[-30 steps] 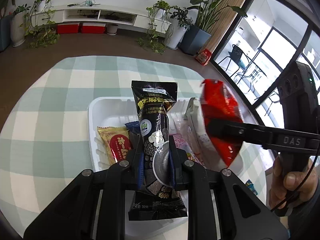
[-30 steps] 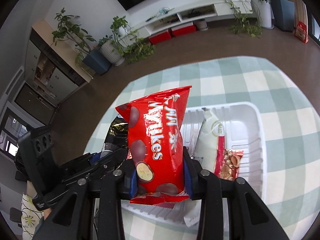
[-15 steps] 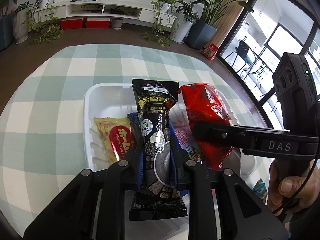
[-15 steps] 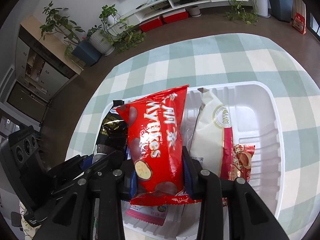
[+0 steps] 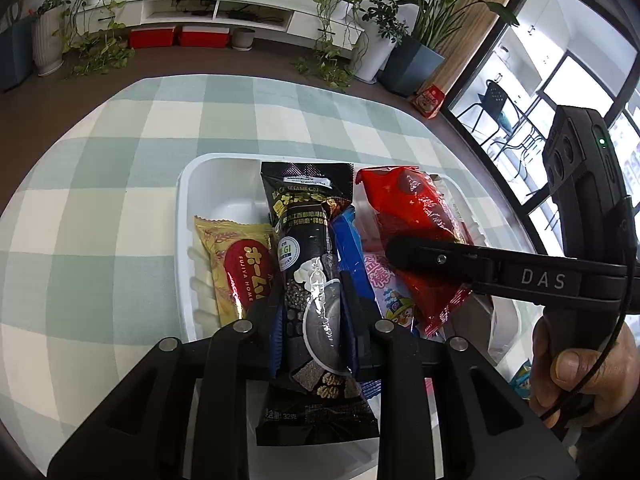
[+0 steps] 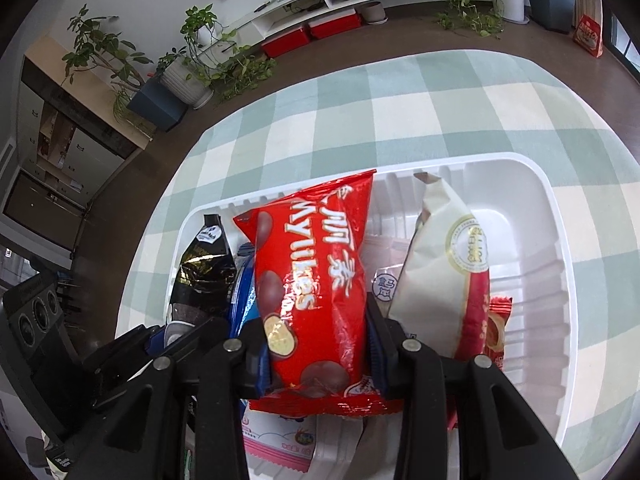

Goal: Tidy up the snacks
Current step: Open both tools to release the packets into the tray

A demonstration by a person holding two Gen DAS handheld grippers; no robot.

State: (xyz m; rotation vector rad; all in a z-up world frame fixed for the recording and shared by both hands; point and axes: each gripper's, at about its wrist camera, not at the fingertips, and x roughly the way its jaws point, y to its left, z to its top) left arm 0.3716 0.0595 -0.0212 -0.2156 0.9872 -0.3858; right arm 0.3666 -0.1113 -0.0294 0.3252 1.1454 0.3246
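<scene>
Left wrist view: at lower centre, the left gripper [image 5: 314, 320] has its fingers [image 5: 276, 320] clenched on a glossy black plastic sesame-snack packet [image 5: 310, 276], which stands lengthwise between them over the white rectangular plastic tray [image 5: 188, 200]. The log shows these fingers easing slightly apart, yet the packet stays pinched between them. Left of it, a yellow wrapper with a red oval label [image 5: 236, 264] lies in the tray; a blue packet [image 5: 352, 256] sits just right of the black one. At right, the right gripper [image 5: 404, 250], held by a hand [image 5: 580, 376], crosses the frame gripping a shiny red snack bag [image 5: 412, 220]. The tray rests on a surface covered with a green-and-cream checked cloth [image 5: 120, 160].

Right wrist view: the right gripper [image 6: 320, 340] has its fingers [image 6: 378, 336] clamped on the red bag [image 6: 316, 280], upright in the frame's centre over the tray [image 6: 560, 240]. A cream-and-red pouch [image 6: 448, 272] leans in the tray just right. The black packet [image 6: 204, 272] and left gripper [image 6: 176, 332] appear at lower left.
</scene>
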